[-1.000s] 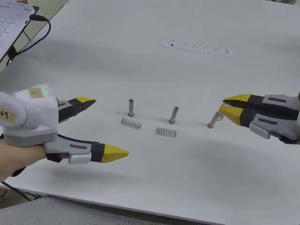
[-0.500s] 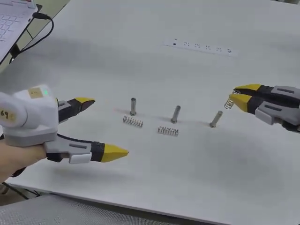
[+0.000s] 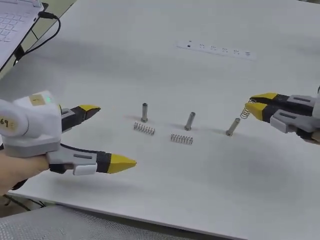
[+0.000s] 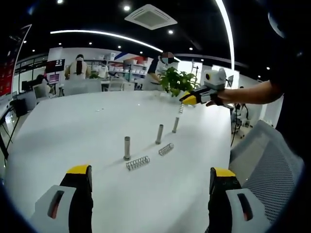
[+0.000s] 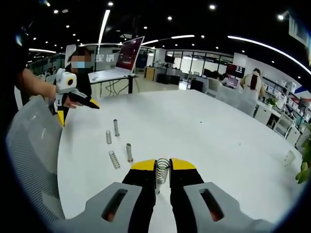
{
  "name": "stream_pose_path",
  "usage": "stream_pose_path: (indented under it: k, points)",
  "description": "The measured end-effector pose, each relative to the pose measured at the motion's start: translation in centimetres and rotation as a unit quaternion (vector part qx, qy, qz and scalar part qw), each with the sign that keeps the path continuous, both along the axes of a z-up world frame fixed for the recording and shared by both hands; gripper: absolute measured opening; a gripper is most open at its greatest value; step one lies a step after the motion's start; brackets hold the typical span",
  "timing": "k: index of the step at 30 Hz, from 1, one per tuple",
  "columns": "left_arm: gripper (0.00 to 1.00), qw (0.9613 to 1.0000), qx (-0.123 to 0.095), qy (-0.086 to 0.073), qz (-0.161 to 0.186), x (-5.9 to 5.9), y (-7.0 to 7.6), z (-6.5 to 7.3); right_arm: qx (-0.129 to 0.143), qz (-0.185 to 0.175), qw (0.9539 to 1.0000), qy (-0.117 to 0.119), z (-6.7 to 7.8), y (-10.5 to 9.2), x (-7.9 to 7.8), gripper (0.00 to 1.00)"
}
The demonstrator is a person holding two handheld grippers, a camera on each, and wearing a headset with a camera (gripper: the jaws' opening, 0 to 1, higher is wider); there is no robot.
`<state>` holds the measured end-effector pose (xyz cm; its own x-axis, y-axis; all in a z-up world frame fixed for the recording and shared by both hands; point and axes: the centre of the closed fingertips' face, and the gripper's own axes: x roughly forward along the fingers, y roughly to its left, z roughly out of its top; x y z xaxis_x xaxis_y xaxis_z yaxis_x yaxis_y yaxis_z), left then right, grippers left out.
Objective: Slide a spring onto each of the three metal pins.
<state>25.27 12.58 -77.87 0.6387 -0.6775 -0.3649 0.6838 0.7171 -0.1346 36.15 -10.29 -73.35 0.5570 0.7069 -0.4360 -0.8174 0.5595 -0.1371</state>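
Standing by the white table (image 3: 200, 195), you see the right gripper (image 3: 253, 106) held in the air just beside the rightmost pin (image 3: 233, 126). Its yellow-tipped jaws are pressed together on the upper coils of a small spring (image 3: 245, 111), which hangs down from between them. The spring's lower end is very near the top of that pin, though I cannot tell whether the two touch. The middle pin (image 3: 190, 120) and the left pin (image 3: 144, 112) stand upright in the same row and are both bare. One loose spring (image 3: 181, 138) lies on its side just in front of the middle pin, and a second loose spring (image 3: 144, 128) lies the same way just in front of the left one. The left gripper (image 3: 110, 135) hovers well to the left of the row with its jaws spread wide and nothing between them. Farther back on the table lies a white power strip (image 3: 215, 50), and a laptop (image 3: 12, 20) with a black cable (image 3: 42, 37) sits at the far left corner.
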Motion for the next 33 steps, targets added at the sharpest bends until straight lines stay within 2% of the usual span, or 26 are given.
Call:
stream_pose_path:
  k: [9,19,33]
  points:
    - [0.98,1.0000,0.000,0.003,0.000,-0.1,-0.1,-0.1,0.001,-0.004,1.0000,0.006,-0.5,0.0,0.2,0.07]
    - [0.98,1.0000,-0.007,-0.001,0.004,0.1,-0.1,0.5,0.001,-0.005,0.9999,0.009,-0.9,0.2,0.2,0.07]
    - [0.98,1.0000,-0.006,0.005,0.005,-0.2,0.2,0.2,-0.001,-0.003,0.9998,0.017,-1.6,0.4,0.2,0.07]
